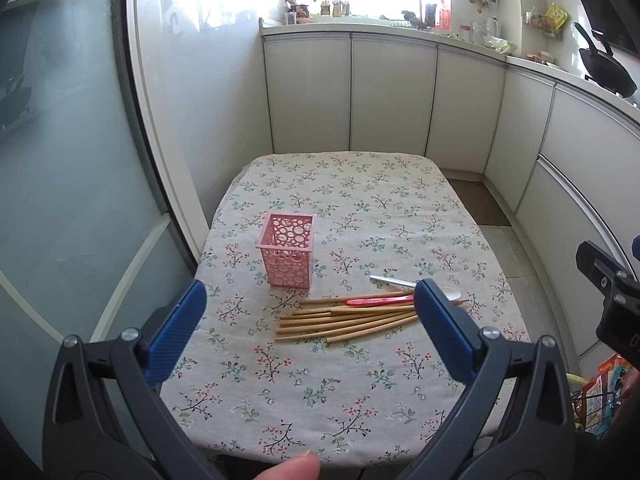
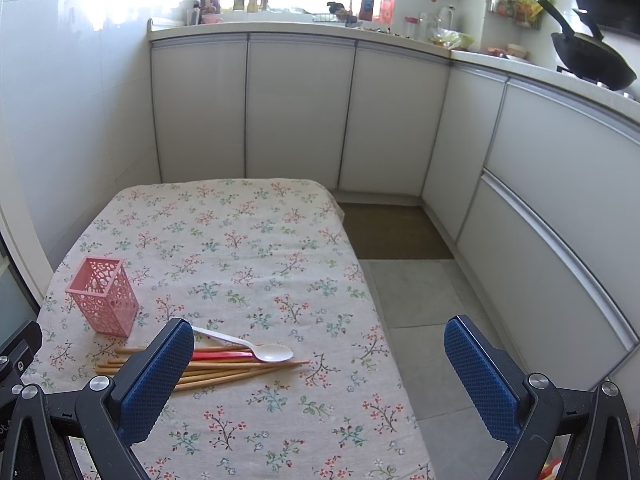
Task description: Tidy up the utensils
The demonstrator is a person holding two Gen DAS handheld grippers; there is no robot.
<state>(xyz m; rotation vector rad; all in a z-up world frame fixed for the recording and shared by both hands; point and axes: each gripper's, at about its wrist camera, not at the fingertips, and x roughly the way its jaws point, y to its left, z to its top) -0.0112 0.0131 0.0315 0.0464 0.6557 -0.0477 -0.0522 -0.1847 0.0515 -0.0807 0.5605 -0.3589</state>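
Note:
A pink perforated holder (image 1: 287,253) stands upright and empty on the floral tablecloth (image 1: 340,380); it also shows in the right wrist view (image 2: 105,297). Just in front of it lie several wooden chopsticks (image 1: 348,320) in a loose pile, with a red utensil (image 1: 378,301) and a white plastic spoon (image 1: 404,283) on top. In the right wrist view the chopsticks (image 2: 224,372), red utensil (image 2: 222,356) and spoon (image 2: 256,350) lie beside my left finger. My left gripper (image 1: 310,292) is open above the pile. My right gripper (image 2: 318,326) is open over the table's right edge.
White kitchen cabinets (image 2: 300,108) wrap the back and right, with a cluttered counter and a black wok (image 2: 588,60). A glass sliding door (image 1: 60,180) stands at the left. A brown mat (image 2: 392,232) lies on the tiled floor right of the table.

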